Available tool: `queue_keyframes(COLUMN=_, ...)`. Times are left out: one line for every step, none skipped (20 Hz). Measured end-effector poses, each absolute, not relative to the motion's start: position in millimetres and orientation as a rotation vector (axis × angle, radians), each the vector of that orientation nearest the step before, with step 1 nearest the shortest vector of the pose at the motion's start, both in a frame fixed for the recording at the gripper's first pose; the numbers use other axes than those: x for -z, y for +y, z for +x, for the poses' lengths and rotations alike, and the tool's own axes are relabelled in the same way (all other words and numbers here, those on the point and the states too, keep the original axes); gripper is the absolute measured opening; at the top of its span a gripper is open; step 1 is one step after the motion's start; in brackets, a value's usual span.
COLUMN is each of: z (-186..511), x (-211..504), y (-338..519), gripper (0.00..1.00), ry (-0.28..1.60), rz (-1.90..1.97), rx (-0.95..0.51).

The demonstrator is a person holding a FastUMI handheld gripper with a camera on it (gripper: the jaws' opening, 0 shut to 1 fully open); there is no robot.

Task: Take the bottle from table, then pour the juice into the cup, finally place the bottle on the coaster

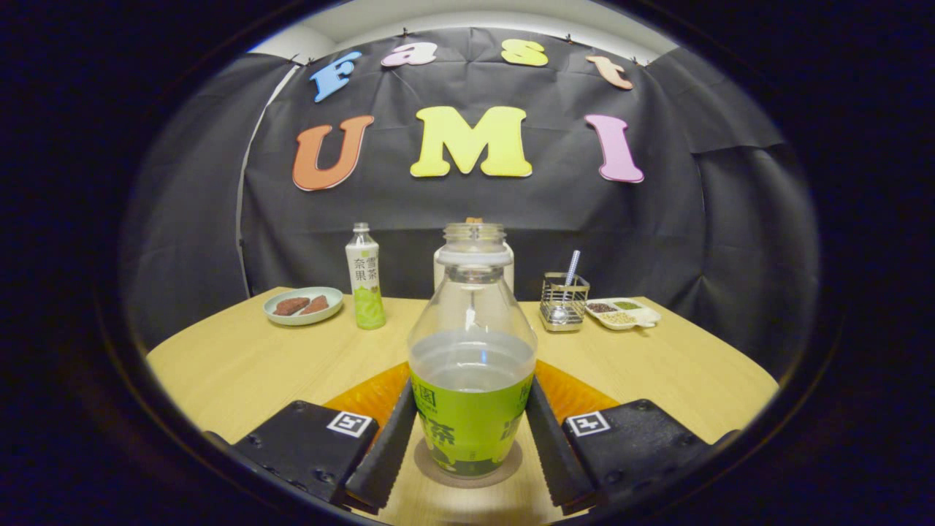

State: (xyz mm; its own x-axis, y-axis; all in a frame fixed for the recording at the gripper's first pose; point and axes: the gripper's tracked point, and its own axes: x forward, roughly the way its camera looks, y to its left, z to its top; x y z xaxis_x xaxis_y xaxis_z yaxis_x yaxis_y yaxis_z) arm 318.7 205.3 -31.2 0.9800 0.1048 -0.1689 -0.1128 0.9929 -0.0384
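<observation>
step: set-down | bottle (471, 380) upright on coaster (467, 464), so pour prob done | gripper (471, 446) fingers flank it, contact unclear, can't tell grip

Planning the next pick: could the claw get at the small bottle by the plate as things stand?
Probably not directly: the claw brackets the big bottle, which stands between it and the small bottle.
</observation>
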Motion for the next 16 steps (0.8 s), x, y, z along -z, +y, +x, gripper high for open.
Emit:
queue_keyframes(z=317.9, x=30.8, y=205.5, gripper=0.83, ry=0.169, rz=-0.045, rx=-0.11)
queue_keyframes(z=318.1, x=32.6, y=204.5, gripper=0.83, ry=0.17, rz=-0.042, rx=-0.105)
queue_keyframes(z=317.6, x=32.5, y=204.3, gripper=0.83, ry=0.171, rz=-0.04, rx=-0.104)
queue_keyframes(z=315.7, x=32.0, y=203.9, gripper=0.84, ry=0.173, rz=-0.038, rx=-0.103)
queue_keyframes(z=315.3, x=32.2, y=204.4, gripper=0.87, ry=0.175, rz=-0.039, rx=-0.101)
queue_keyframes(z=313.0, x=32.6, y=203.5, gripper=0.91, ry=0.173, rz=-0.041, rx=-0.098)
queue_keyframes(z=311.4, x=30.0, y=203.2, gripper=0.93, ry=0.169, rz=-0.037, rx=-0.099)
queue_keyframes(z=309.1, x=29.5, y=202.8, gripper=1.0, ry=0.167, rz=-0.03, rx=-0.1)
queue_keyframes(z=307.2, x=28.7, y=203.3, gripper=1.0, ry=0.163, rz=-0.024, rx=-0.101)
queue_keyframes(z=304.6, x=26.3, y=202.4, gripper=1.0, ry=0.161, rz=-0.017, rx=-0.101)
queue_keyframes(z=301.7, x=24.5, y=203.0, gripper=1.0, ry=0.16, rz=-0.009, rx=-0.108)
queue_keyframes(z=295.8, x=22.2, y=205.3, gripper=1.0, ry=0.158, rz=-0.003, rx=-0.121)
queue_keyframes(z=291.4, x=19.9, y=204.9, gripper=1.0, ry=0.15, rz=0.002, rx=-0.123)
queue_keyframes(z=286.1, x=16.2, y=204.3, gripper=1.0, ry=0.139, rz=0.003, rx=-0.126)
queue_keyframes(z=280.6, x=12.7, y=203.7, gripper=1.0, ry=0.128, rz=0.003, rx=-0.127)
queue_keyframes(z=274.2, x=10.8, y=203.8, gripper=1.0, ry=0.119, rz=0.0, rx=-0.127)
